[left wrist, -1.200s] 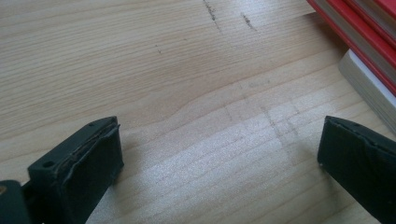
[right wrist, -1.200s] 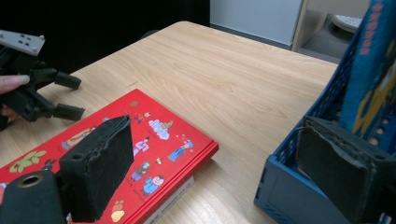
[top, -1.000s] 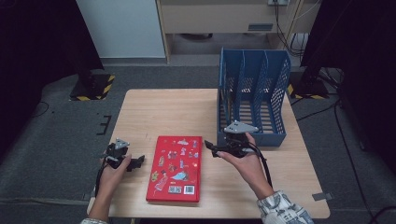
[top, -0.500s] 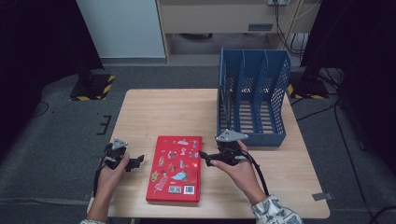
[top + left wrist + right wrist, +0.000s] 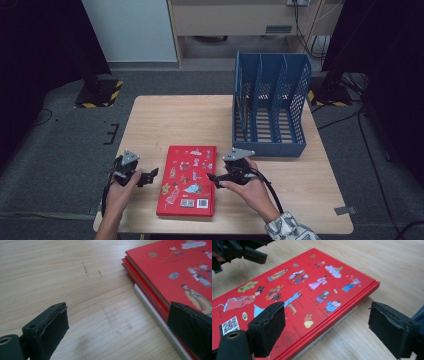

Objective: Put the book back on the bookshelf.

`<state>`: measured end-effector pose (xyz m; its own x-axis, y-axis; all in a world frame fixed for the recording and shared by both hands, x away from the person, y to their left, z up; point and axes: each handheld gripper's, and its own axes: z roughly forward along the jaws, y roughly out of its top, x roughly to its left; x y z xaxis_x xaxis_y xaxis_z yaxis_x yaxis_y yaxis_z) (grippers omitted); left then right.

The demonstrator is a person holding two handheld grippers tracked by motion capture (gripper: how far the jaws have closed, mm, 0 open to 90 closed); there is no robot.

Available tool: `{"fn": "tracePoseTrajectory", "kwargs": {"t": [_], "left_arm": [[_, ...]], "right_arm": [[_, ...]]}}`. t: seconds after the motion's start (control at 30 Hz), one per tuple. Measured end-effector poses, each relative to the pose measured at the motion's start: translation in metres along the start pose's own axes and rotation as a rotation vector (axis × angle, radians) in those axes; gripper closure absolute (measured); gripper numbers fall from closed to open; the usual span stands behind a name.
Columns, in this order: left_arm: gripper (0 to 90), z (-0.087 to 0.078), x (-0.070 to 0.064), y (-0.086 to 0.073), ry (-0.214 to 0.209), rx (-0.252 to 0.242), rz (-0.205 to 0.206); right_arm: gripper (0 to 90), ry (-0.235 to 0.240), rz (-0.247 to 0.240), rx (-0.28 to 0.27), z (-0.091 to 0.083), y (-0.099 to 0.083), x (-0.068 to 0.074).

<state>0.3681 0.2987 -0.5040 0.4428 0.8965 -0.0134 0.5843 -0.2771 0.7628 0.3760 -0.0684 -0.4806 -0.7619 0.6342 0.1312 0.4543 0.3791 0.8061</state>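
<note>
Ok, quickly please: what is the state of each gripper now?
Left gripper: open, holding nothing, beside the red book.
Right gripper: open, holding nothing, at the book's other edge.

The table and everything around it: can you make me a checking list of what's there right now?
Surface: wooden table, a few faint scuff marks in the left gripper view.
Job's things: red book lying flat, cartoon cover up, near the front edge; blue file rack standing at the back right, slots empty as far as seen.
Clutter: nothing seen.
Grippers: left gripper open, just left of the book; right gripper open, its jaws spanning the book's right edge, not closed on it.
Cables: one trails from the right gripper across the table; more lie on the floor at right.
Surroundings: grey carpet floor, yellow-black striped base, pale cabinet behind.
</note>
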Motion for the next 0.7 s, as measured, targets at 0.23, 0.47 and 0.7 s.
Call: {"fn": "tracePoseTrajectory", "kwargs": {"t": [0.23,0.47,0.7], "left_arm": [[2.5,0.000,-0.014,0.004,-0.023,-0.020,0.022],[2.4,0.003,-0.023,0.007,-0.052,-0.016,0.045],[2.8,0.008,-0.028,0.007,-0.108,-0.004,0.046]], "right_arm": [[10.9,0.014,-0.002,0.035,0.007,-0.005,0.004],[8.8,0.034,-0.019,0.068,0.012,-0.008,0.006],[8.8,0.033,-0.022,0.092,0.019,-0.012,0.009]]}}
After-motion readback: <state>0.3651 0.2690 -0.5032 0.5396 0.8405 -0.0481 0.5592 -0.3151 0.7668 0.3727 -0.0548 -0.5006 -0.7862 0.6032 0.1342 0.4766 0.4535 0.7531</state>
